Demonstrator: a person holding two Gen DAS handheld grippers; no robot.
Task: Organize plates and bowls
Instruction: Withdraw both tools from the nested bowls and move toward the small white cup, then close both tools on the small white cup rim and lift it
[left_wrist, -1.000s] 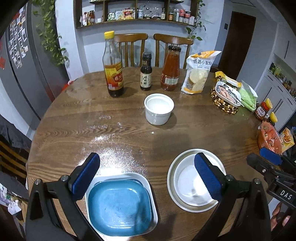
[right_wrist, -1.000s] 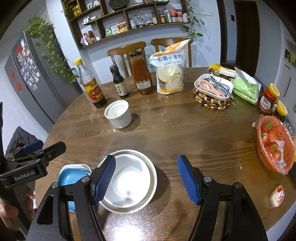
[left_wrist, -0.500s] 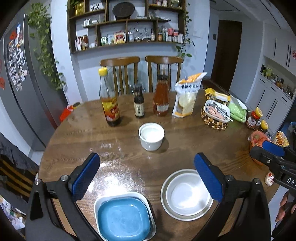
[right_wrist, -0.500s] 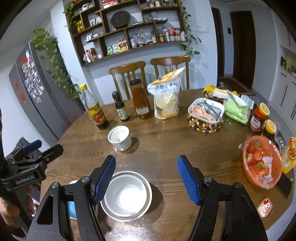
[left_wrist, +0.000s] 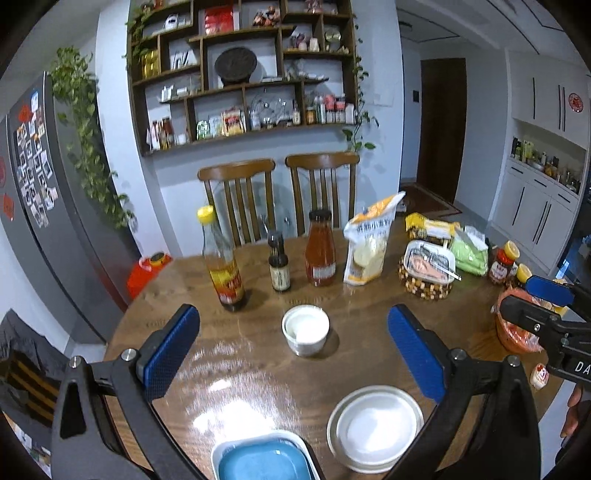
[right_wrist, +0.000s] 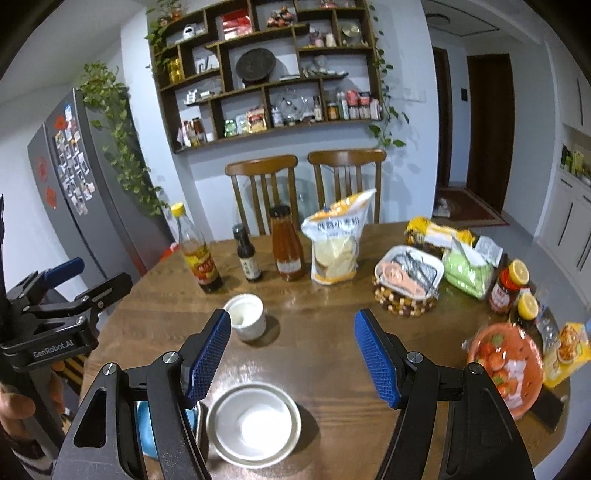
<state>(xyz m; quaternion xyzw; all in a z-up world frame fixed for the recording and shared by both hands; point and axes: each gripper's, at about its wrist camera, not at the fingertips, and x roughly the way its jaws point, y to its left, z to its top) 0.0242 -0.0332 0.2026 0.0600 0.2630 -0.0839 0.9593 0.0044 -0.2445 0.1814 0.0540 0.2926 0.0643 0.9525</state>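
Note:
On the round wooden table (left_wrist: 354, 306) a blue square plate (left_wrist: 264, 463) lies stacked in a white square one at the near edge. To its right a white bowl (left_wrist: 375, 428) (right_wrist: 255, 428) rests on a round grey plate. A small white cup-shaped bowl (left_wrist: 306, 328) (right_wrist: 245, 314) stands alone mid-table. My left gripper (left_wrist: 293, 349) hovers well above the table, open and empty. My right gripper (right_wrist: 293, 358) is open and empty too, high over the round stack. Each gripper shows at the edge of the other's view.
At the table's far side stand an oil bottle (left_wrist: 221, 266), a small dark sauce bottle (left_wrist: 279, 264), a red sauce bottle (left_wrist: 320, 254) and a flour bag (left_wrist: 369, 251). A woven basket (right_wrist: 406, 288), jars and an orange strawberry bowl (right_wrist: 506, 362) crowd the right. Two chairs stand behind.
Both grippers have risen away from the table and tilted up, so the dishes look smaller and lower in view. The jaws kept their width. No dish moved.

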